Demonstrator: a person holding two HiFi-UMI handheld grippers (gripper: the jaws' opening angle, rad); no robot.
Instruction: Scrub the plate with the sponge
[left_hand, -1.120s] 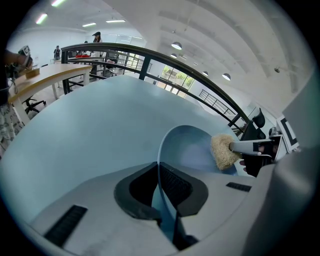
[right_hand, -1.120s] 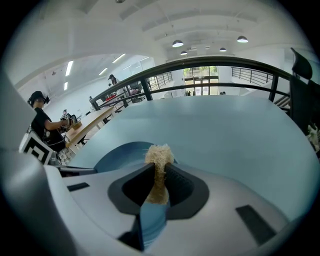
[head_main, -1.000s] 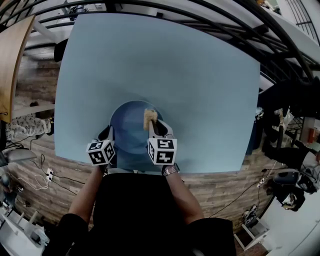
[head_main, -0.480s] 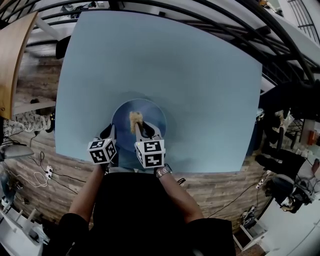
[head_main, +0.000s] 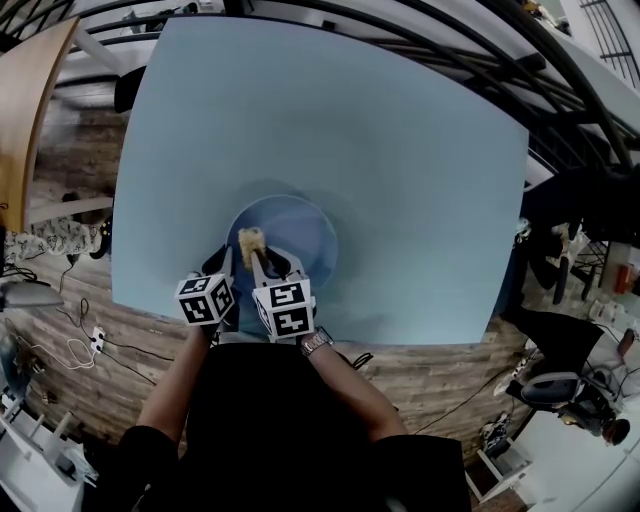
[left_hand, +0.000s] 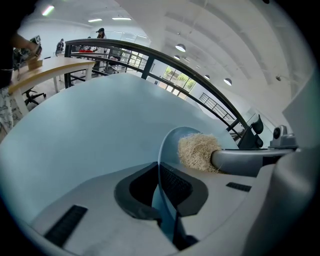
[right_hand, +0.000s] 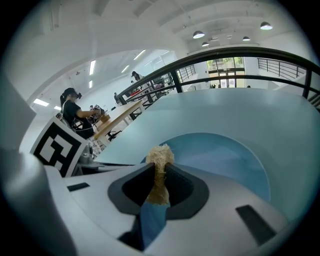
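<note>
A blue plate (head_main: 300, 240) lies on the light blue table near its front edge. My left gripper (head_main: 222, 262) is shut on the plate's near left rim; in the left gripper view the rim (left_hand: 161, 165) runs edge-on between the pads. My right gripper (head_main: 252, 250) is shut on a tan fibrous sponge (head_main: 250, 240), which rests on the left part of the plate. In the right gripper view the sponge (right_hand: 160, 170) is pinched between the jaws, with the plate (right_hand: 220, 155) behind it. The left gripper view also catches the sponge (left_hand: 197, 151) at the right jaw tip.
The light blue table (head_main: 330, 130) stretches far beyond the plate. A black railing (head_main: 420, 40) curves behind it. A wooden desk (head_main: 25, 110) stands at the left. Chairs and cables sit on the plank floor around the table.
My right gripper has slid the sponge leftward and nearer across the plate, from its right-centre to its left side next to the left gripper. The left gripper has kept its hold on the rim.
</note>
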